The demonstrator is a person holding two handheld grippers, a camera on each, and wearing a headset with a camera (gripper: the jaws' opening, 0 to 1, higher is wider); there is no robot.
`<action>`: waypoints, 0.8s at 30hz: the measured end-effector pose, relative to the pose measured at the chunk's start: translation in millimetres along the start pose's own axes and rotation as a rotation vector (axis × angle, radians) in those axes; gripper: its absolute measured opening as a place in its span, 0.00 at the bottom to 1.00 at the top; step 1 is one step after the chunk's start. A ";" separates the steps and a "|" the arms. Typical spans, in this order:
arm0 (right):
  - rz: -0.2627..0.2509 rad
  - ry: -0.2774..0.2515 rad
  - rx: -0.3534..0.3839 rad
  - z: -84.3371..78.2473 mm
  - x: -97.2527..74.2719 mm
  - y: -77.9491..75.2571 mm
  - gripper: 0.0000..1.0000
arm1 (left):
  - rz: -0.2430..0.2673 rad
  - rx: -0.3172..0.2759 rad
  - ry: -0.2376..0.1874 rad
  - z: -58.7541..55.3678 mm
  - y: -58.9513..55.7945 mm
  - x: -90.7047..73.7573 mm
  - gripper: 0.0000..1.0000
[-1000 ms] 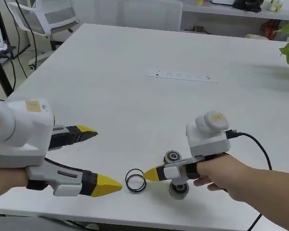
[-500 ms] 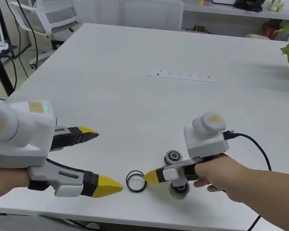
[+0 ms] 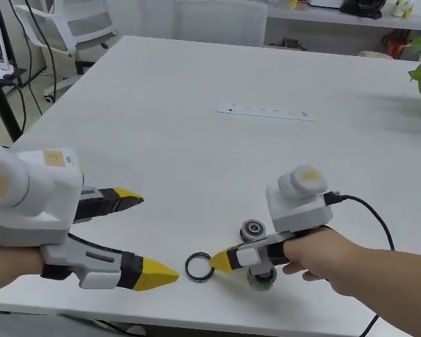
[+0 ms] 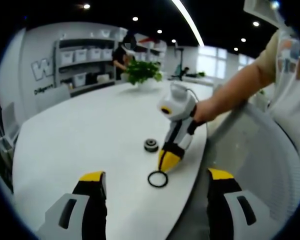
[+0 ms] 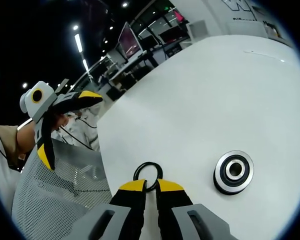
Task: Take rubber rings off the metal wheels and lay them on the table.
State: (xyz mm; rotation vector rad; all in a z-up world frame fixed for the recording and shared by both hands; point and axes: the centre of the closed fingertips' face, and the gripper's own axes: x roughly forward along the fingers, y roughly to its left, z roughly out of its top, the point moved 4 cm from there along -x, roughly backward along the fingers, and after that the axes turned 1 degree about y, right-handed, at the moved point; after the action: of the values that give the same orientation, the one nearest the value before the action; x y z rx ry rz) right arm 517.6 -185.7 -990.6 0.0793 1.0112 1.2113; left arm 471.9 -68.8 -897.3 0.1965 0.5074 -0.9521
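Two metal wheels [image 3: 252, 228] [image 3: 261, 276] in head view, elsewhere one; right tool [image 5: 146, 186] pinches ring [image 5: 148, 164], left tool [image 3: 151, 236] wide.

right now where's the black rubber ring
In the head view the rubber ring lies on the table near its front edge, its edge between the right gripper's tips, with a metal wheel to its right.
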 end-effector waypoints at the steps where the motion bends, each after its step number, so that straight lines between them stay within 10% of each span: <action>1: -0.001 0.002 -0.003 -0.3 -0.3 0.0 0.05 | -0.001 0.001 0.002 -0.3 -0.2 0.0 0.83; 24: -0.023 -0.099 -0.041 19.6 -24.8 -2.5 0.15 | 0.003 -0.006 0.018 2.6 3.4 2.2 0.83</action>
State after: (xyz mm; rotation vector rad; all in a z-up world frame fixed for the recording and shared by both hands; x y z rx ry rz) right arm 532.9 -197.8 -965.7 0.0950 0.8984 1.1953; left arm 476.6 -69.5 -896.3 0.2005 0.5263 -0.9468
